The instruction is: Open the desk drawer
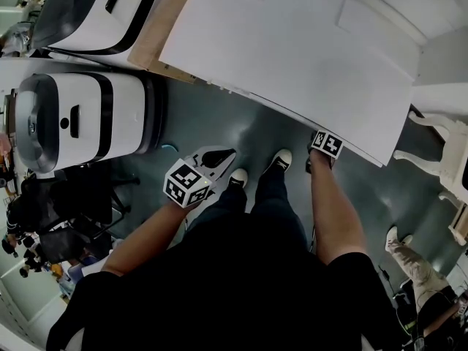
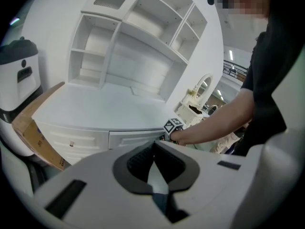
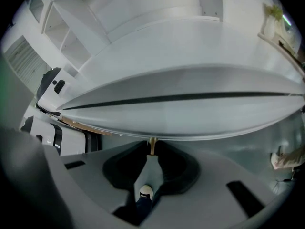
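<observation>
Person [image 1: 241, 269]: stood facing the desk [image 1: 292, 50] in dark clothes, bare forearms reaching forward with a hand-held gripper in each hand. Black-and-white shoes [image 1: 281, 158] rested on a grey-green floor [image 1: 241, 130].
Left gripper [image 2: 153, 146]: held back on the person's left, apart from the desk. Its dark pads met at the tips and gripped nothing.
Right gripper [image 3: 152, 149]: tipped steeply down at the desk's front edge, its marker cube just beside the rim. Its jaws were pinched onto the brass knob [image 3: 152, 144].
Brass knob: small, slim and gold-coloured, standing out from the white front behind it, caught between the two pad tips.
Drawer [image 2: 136, 138]: white, wide and shallow, with a recessed panel on its front. It sat directly under the desk top, toward the desk's right end, with a thin dark gap along its upper edge. It looked shut or close to shut; how far out it stood could not be told.
Desk: white, with a flat top and a rounded front edge. More white drawer fronts ran to the left of the task drawer, one with a small knob.
Shelf unit [image 2: 133, 46]: white open shelves standing at the back of the desk.
Cardboard box [image 2: 33, 132]: brown, beside the desk's left end.
Appliances [image 1: 80, 115]: two rounded white-and-black machines beyond the box, on the person's left.
</observation>
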`<action>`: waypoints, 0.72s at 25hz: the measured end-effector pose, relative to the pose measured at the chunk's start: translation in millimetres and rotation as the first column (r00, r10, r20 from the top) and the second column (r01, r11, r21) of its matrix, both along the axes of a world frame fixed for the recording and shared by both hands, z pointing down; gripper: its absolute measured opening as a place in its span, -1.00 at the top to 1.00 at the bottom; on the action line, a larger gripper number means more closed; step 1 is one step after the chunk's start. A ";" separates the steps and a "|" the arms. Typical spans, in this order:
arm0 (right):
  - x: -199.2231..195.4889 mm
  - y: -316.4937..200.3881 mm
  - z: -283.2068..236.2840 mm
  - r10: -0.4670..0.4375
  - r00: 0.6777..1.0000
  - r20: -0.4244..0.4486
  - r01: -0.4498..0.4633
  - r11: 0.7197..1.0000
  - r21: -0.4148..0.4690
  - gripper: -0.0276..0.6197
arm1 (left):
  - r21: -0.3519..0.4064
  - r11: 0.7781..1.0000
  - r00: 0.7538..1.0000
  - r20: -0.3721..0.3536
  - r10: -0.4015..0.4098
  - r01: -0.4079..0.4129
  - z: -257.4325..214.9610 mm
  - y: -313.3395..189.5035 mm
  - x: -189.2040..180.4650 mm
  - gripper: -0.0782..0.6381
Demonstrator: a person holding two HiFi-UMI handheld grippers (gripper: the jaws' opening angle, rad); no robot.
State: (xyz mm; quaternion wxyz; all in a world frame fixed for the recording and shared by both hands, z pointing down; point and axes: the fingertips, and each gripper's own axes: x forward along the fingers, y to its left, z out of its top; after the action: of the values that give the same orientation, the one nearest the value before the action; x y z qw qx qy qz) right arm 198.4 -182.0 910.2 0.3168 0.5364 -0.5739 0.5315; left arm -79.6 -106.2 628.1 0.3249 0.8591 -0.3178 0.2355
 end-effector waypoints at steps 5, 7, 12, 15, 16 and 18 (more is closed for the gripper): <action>-4.1 10.0 -0.4 0.008 1.000 -0.002 -0.008 1.000 -0.007 0.70 | -0.005 1.000 1.000 0.000 0.011 -0.011 3.0 5.6 -7.7 0.76; -5.8 16.1 -0.8 0.007 1.000 -0.004 -0.007 1.000 -0.007 0.70 | -0.005 1.000 1.000 0.001 0.018 -0.018 3.8 7.8 -10.4 0.76; -10.9 34.1 0.2 -0.002 1.000 -0.012 0.002 1.000 -0.014 0.70 | 0.004 0.999 0.999 -0.002 0.046 -0.046 2.8 11.7 -13.9 0.76; -15.1 46.5 0.5 0.004 1.000 -0.007 -0.004 1.000 -0.024 0.70 | 0.009 0.998 0.998 -0.002 0.062 -0.062 1.7 11.6 -15.5 0.76; -15.7 51.8 0.4 0.004 1.000 -0.007 -0.004 1.000 -0.029 0.70 | 0.011 0.998 0.998 -0.004 0.067 -0.067 0.7 12.3 -15.5 0.76; -17.2 61.9 0.0 -0.003 1.000 -0.006 0.003 0.999 -0.038 0.70 | 0.016 0.997 0.997 -0.007 0.077 -0.077 -1.9 15.4 -15.4 0.76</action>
State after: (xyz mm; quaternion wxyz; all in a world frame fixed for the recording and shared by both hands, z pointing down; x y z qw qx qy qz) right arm 181.2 -120.0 910.2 0.3294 0.5310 -0.5637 0.5402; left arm -95.0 -90.8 626.2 0.3101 0.8739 -0.2853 0.2423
